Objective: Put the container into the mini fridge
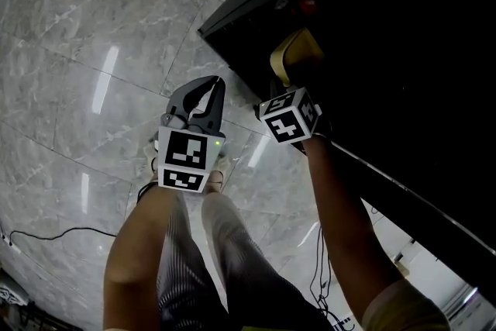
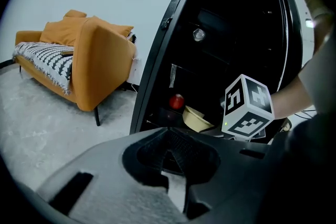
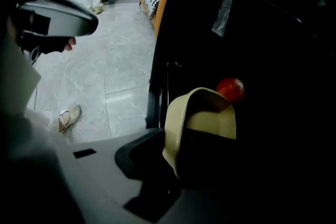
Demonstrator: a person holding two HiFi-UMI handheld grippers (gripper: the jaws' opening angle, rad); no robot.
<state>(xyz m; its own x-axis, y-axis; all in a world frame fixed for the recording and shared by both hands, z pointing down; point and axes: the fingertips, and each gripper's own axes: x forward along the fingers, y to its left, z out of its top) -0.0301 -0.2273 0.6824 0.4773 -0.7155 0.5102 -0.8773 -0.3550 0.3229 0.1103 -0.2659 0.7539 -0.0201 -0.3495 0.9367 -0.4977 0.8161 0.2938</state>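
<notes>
A beige container (image 1: 296, 52) is tilted at the opening of the black mini fridge (image 1: 372, 43). My right gripper (image 1: 291, 78) is shut on its rim from above. In the right gripper view the container (image 3: 202, 123) fills the space between the jaws of the right gripper (image 3: 176, 165), with a red round thing (image 3: 231, 88) behind it inside the fridge (image 3: 262, 34). My left gripper (image 1: 218, 84) hangs over the floor left of the fridge, shut and holding nothing. From the left gripper (image 2: 169, 139) the container (image 2: 195, 119) and the red thing (image 2: 177, 101) show low inside the fridge (image 2: 226, 23).
An orange sofa (image 2: 89, 55) with a patterned throw stands on the marble floor left of the fridge. A pale shoe (image 3: 68, 118) lies on the tiles. A black cable (image 1: 46, 235) runs along the floor at lower left. The person's legs (image 1: 201, 260) are below the grippers.
</notes>
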